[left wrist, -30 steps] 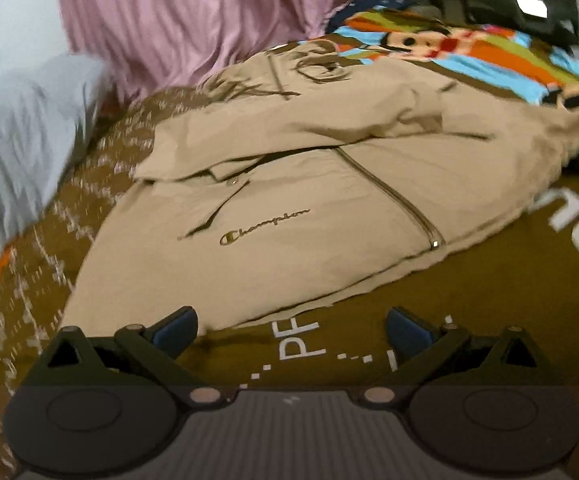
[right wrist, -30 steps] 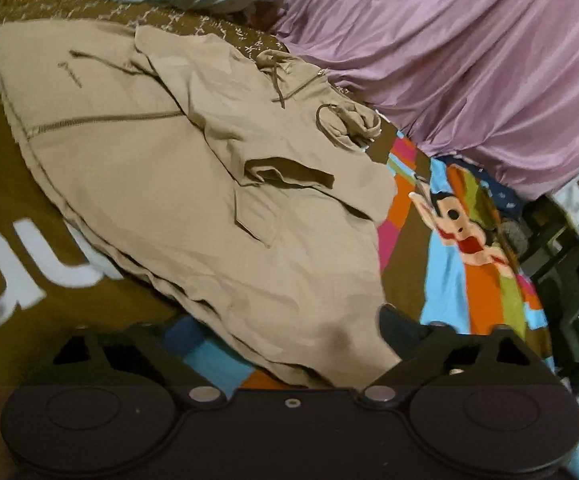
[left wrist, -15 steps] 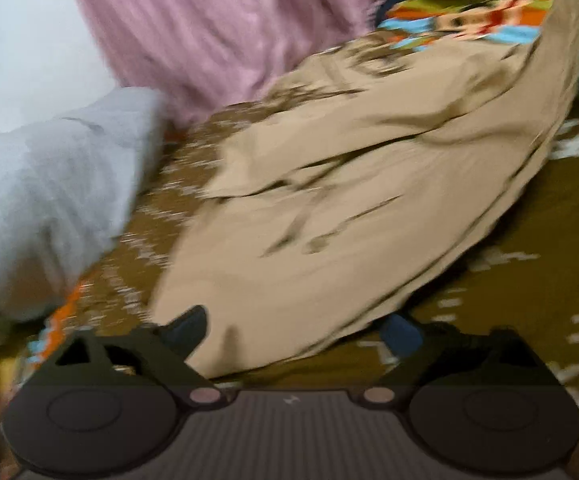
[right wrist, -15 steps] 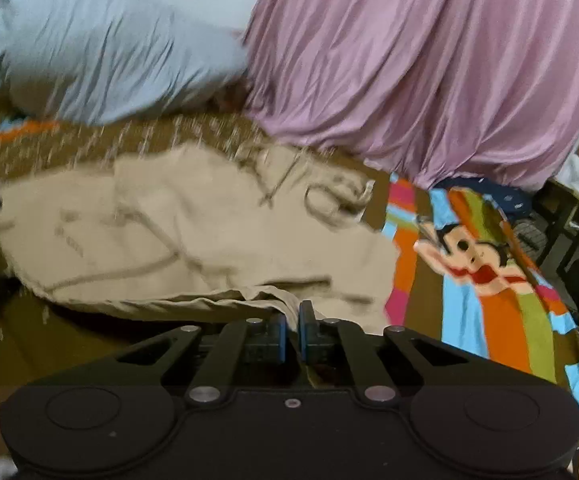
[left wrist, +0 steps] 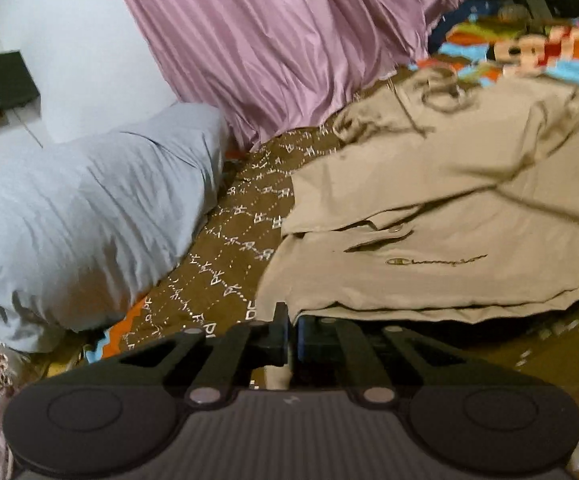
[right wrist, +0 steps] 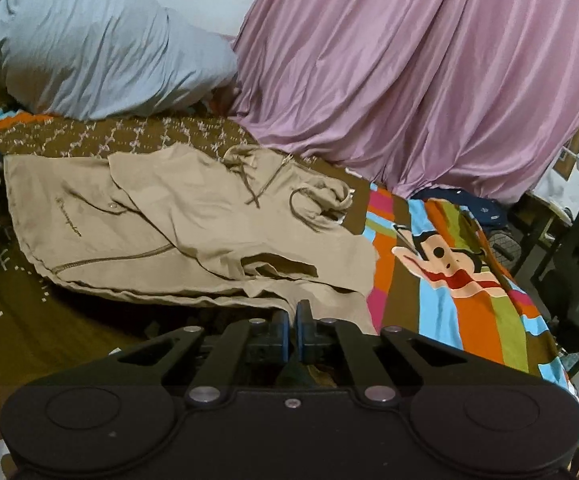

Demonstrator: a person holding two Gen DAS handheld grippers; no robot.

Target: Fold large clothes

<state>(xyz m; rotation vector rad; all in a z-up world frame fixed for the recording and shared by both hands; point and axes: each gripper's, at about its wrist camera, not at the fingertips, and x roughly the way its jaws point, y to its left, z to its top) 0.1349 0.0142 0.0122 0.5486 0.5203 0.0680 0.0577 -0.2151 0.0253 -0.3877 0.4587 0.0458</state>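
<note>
Both tongs are closed tight on the hem of the beige zip-up cotton jacket [left wrist: 441, 216]. Left tongs [left wrist: 292, 330] pinch the near-left corner of the hem, a sliver of beige cloth showing between the pads. Right tongs [right wrist: 292, 326] clamp the hem at the near-right corner, the fabric rising into them. That jacket lies front-up on the bed, spread over a brown patterned bedspread [left wrist: 229, 264], its hem edge doubled in layers along the near side and a sleeve folded across the chest. A pale blue pillow [right wrist: 89, 40] sits beyond on the left, a pink pleated curtain [right wrist: 429, 72] behind, a striped cartoon-monkey blanket [right wrist: 449, 264] to the right.
</note>
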